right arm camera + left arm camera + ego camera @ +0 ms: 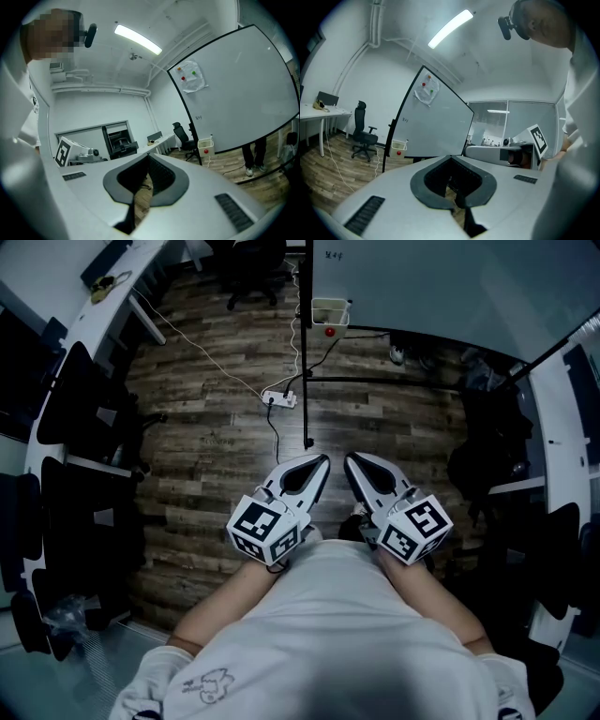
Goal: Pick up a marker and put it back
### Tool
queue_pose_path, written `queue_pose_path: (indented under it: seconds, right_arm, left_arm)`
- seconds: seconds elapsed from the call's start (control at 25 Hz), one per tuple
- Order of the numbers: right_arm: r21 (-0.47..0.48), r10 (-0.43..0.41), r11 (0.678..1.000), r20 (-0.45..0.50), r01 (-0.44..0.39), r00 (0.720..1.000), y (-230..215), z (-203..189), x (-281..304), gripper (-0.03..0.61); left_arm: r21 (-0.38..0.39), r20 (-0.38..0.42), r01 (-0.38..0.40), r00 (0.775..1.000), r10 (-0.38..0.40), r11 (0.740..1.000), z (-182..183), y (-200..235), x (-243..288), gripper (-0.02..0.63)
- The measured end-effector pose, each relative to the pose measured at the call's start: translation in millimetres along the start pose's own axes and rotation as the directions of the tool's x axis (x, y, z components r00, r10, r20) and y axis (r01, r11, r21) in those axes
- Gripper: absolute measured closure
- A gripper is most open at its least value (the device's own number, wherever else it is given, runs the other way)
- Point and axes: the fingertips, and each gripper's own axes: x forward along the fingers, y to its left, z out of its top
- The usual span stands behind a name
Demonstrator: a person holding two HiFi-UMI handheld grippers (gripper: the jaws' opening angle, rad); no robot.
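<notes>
Wood floor (pixel 216 427) is stretching to the far basket (pixel 330 311), probably holding the marker. Left tongs (pixel 315 465) and right tongs (pixel 355 463) are hanging closed, empty. Arriving closed is risking knocking that basket.

Setting: office-type room. Wood-plank floor (pixel 216 446). Rolling whiteboard (pixel 436 124) on a black stand. Black swivel chair (pixel 363 133) near a white bench (pixel 316 112) along the wall. Ceiling strip light (pixel 450 28). Glass partition (pixel 511 119) onto a further room. Power strip (pixel 279 398) with its cable lying on the floor.
</notes>
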Motion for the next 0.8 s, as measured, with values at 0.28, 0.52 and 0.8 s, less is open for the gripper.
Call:
queue_pose_path:
  seconds: [0.28,0.52,0.8]
  right_arm:
    - [-0.003,0.038,0.999,0.011,-0.038,0.999,-8,7,23,0.566]
    - [0.005,0.08,0.997,-0.006,-0.08,0.997,-20,13,53,0.566]
    - [0.007,0.117,0.993,-0.03,-0.117,0.993,-50,23,81,0.566]
  left_arm:
    - [0.005,0.009,-0.044,0.999,0.044,0.999,5,22,0,0.608]
    - [0.01,0.033,-0.098,0.995,0.098,0.995,21,50,6,0.609]
    - [-0.006,0.047,-0.148,0.988,0.148,0.989,30,80,33,0.609]
